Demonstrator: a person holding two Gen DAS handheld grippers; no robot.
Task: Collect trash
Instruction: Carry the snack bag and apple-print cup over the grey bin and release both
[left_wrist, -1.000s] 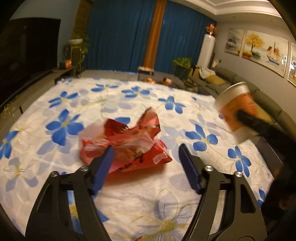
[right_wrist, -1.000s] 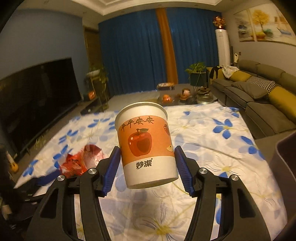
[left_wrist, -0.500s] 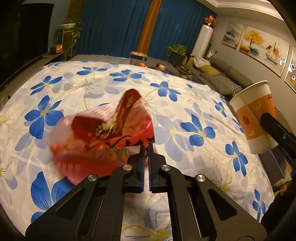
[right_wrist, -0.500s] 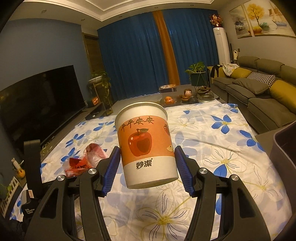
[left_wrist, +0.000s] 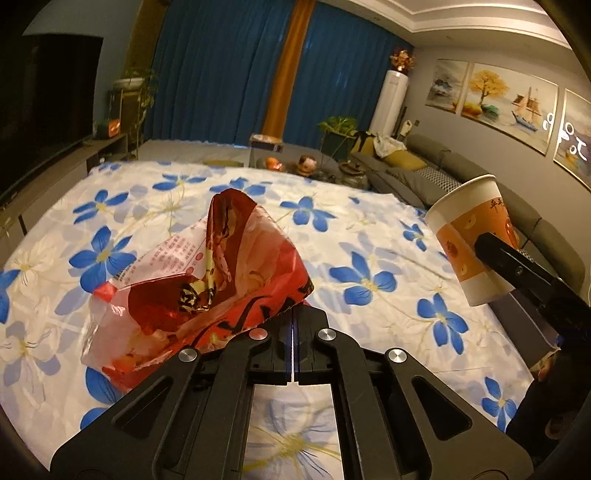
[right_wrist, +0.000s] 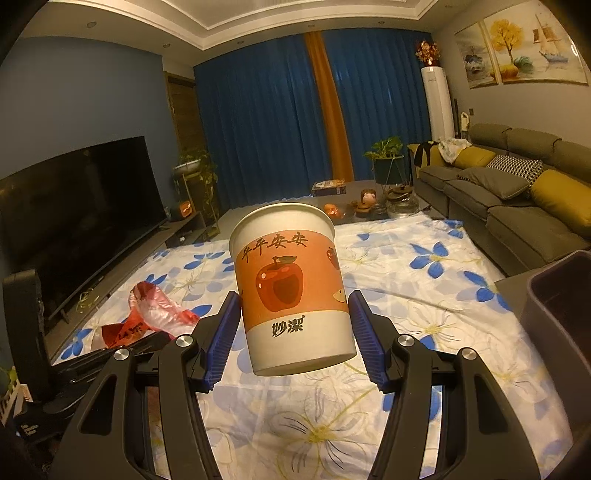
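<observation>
The left gripper (left_wrist: 293, 332) is pinched tight on the near edge of a crumpled red snack wrapper (left_wrist: 207, 280), raised above the flowered cloth (left_wrist: 369, 236). The right gripper (right_wrist: 295, 336) clamps a paper cup (right_wrist: 291, 291) with an apple print between its blue pads (right_wrist: 223, 334), upright and clear of the cloth, near a dark bin (right_wrist: 554, 332).

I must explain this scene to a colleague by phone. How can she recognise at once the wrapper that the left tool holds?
Find the white cloth with blue flowers. Above it the left tool pinches a crumpled red plastic snack wrapper. Unlike the stiff paper cup nearby, it is limp, shiny and partly see-through.
</observation>
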